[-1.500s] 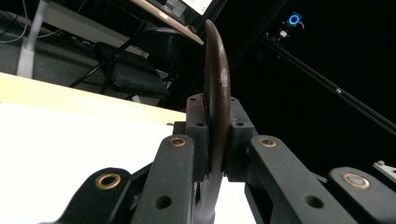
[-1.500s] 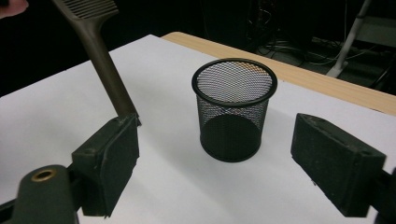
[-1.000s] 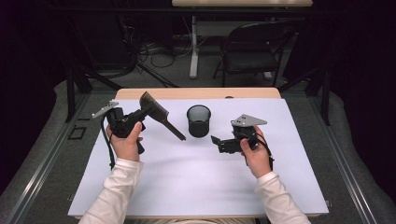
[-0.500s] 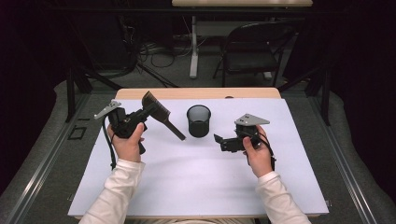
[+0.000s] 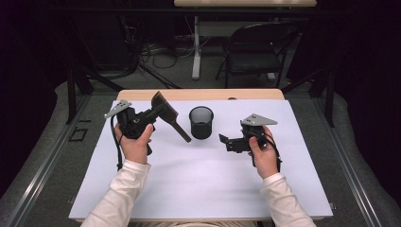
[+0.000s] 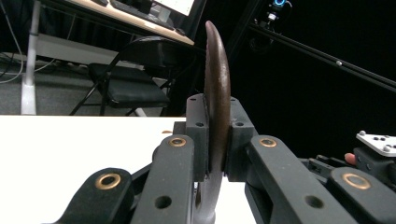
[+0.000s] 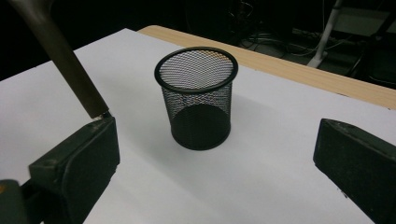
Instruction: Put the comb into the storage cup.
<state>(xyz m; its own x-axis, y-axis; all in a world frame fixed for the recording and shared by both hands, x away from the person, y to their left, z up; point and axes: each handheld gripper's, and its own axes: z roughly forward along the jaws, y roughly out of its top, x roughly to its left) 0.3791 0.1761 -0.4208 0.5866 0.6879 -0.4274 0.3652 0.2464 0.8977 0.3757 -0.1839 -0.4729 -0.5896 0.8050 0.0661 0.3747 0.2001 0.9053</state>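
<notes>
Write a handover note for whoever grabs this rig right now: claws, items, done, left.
Left claw: shut on the brown brush, gripped near its head, handle slanting down toward the mesh cup.
Right claw: open, empty, aimed at the cup from its right.
Mesh cup: upright and empty, mid-table on the white sheet.
Done: brush picked up and held off the table.
Left: probably drop the brush handle-first into the cup; the right claw could steady the cup if needed.

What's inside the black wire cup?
Nothing: the mesh cup looks empty, its dark bottom showing through the open top. The brush, shut in the left gripper, is outside it.
</notes>
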